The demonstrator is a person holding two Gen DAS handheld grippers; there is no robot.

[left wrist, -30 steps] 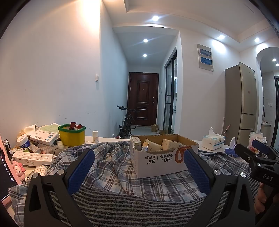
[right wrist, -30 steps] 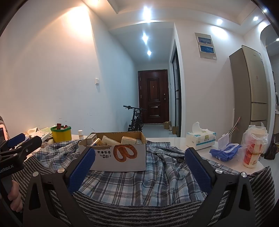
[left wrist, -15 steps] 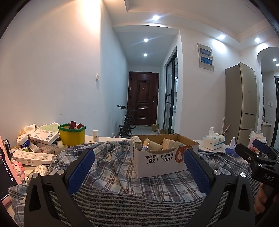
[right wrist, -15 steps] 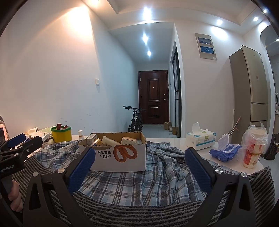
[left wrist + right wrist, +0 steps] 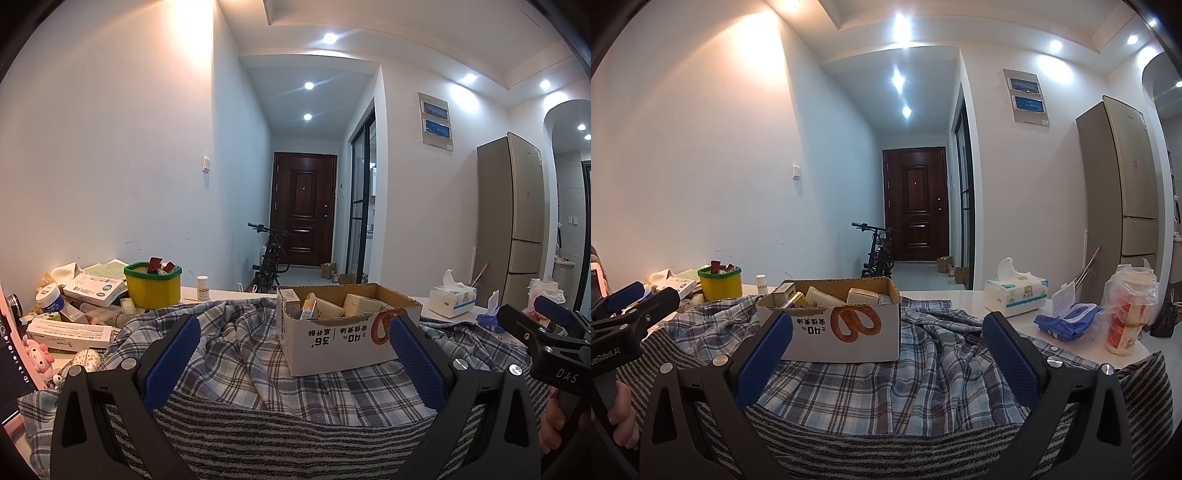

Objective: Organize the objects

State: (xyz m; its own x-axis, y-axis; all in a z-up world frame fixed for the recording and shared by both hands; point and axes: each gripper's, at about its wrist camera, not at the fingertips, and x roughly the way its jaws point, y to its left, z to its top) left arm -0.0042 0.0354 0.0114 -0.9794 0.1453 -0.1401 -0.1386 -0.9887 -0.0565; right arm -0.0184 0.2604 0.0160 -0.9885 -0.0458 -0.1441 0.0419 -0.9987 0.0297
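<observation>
A white cardboard box [image 5: 343, 334] [image 5: 834, 326] with several small packages inside sits on a blue plaid cloth [image 5: 236, 354] [image 5: 923, 369]. My left gripper [image 5: 295, 343] hovers open above the cloth, just short of the box, nothing between its blue pads. My right gripper [image 5: 886, 343] is also open and empty, with the box ahead and slightly left. At the far left lie loose medicine boxes [image 5: 94, 290], a long white carton [image 5: 70, 334], a yellow tub [image 5: 153, 286] [image 5: 720, 283] and a small white bottle [image 5: 202, 287]. Each gripper shows at the edge of the other's view.
A tissue box [image 5: 1015, 295] [image 5: 452, 301], a blue wipes pack [image 5: 1067, 321] and a bagged cup [image 5: 1128, 310] stand on the white table at the right. A pink phone and toy [image 5: 37, 356] sit at the left edge. A striped cloth [image 5: 886, 439] lies nearest me.
</observation>
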